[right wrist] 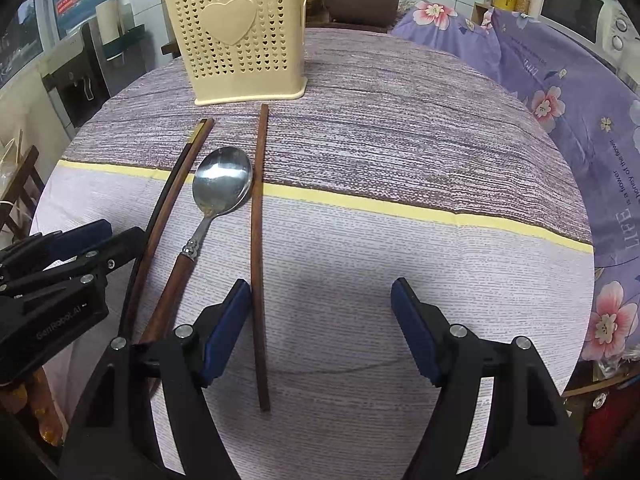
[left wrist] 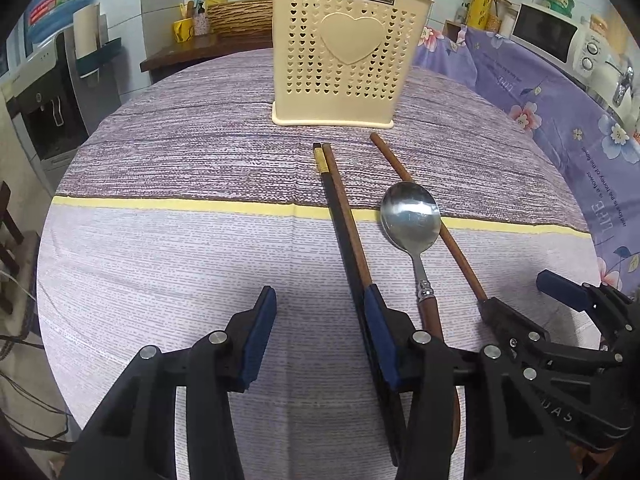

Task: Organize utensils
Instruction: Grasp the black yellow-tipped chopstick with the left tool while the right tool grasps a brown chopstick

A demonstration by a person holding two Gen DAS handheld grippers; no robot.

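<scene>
A: Left gripper [left wrist: 320,306] and right gripper [right wrist: 320,294]: jaws spread, gripping nothing.

B: Spoon [right wrist: 222,184], paired chopsticks [left wrist: 342,208] and single chopstick [right wrist: 258,240] lie on the counter [right wrist: 400,240] before the cream holder [left wrist: 344,56]; near ends hidden.

**Utensils laid out before the holder**

A cream plastic utensil holder [left wrist: 333,60], pierced with small hearts and bearing one large raised heart, stands upright at the far side, with a few handles poking from its top. Nearer, a black chopstick with a gold band [left wrist: 338,216] and a brown chopstick [left wrist: 347,216] lie side by side, touching. Just right lies a steel spoon with a brown handle [left wrist: 411,216], bowl up and pointing far. A single brown chopstick [right wrist: 256,240] lies right of it, passing beneath the bowl's edge.
</scene>
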